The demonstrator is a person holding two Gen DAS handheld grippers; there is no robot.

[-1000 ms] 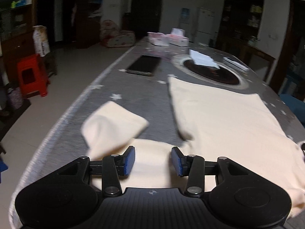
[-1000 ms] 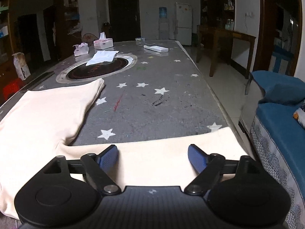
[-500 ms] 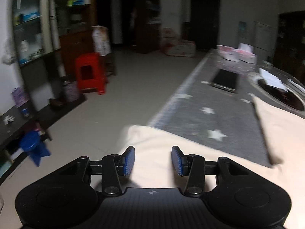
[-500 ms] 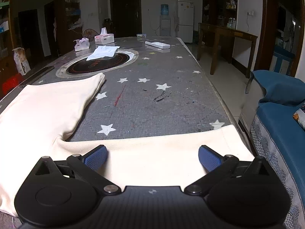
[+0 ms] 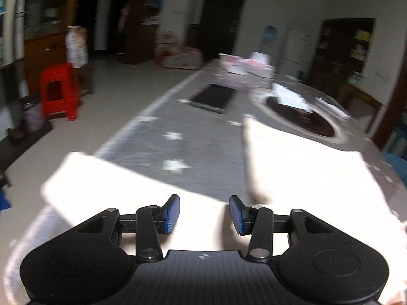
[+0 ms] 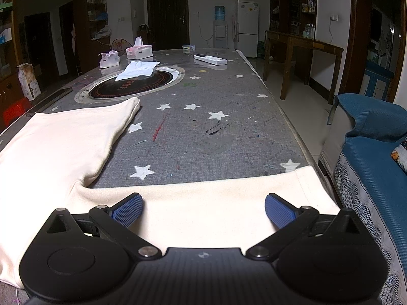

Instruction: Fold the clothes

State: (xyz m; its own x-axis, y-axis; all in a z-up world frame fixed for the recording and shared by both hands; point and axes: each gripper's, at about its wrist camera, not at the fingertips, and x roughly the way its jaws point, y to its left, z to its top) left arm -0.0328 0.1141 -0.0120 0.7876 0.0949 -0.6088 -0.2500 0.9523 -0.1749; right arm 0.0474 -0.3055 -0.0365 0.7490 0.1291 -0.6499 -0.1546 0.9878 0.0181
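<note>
A cream long-sleeved garment lies flat on the grey star-patterned table. In the left wrist view its left sleeve stretches out toward the table's left edge. My left gripper is open and empty, just above the sleeve near the shoulder. In the right wrist view the garment's body lies at the left and its right sleeve runs to the table's right edge. My right gripper is wide open and empty, over that sleeve.
On the table beyond the garment are a round inset hob with a white cloth on it, two tissue boxes, a remote and a dark tablet. A red stool stands left; a blue sofa right.
The left gripper swung out left over the sleeve end and has come back toward the shoulder; the sleeve now lies stretched out. The right gripper has opened wider over the right sleeve.
</note>
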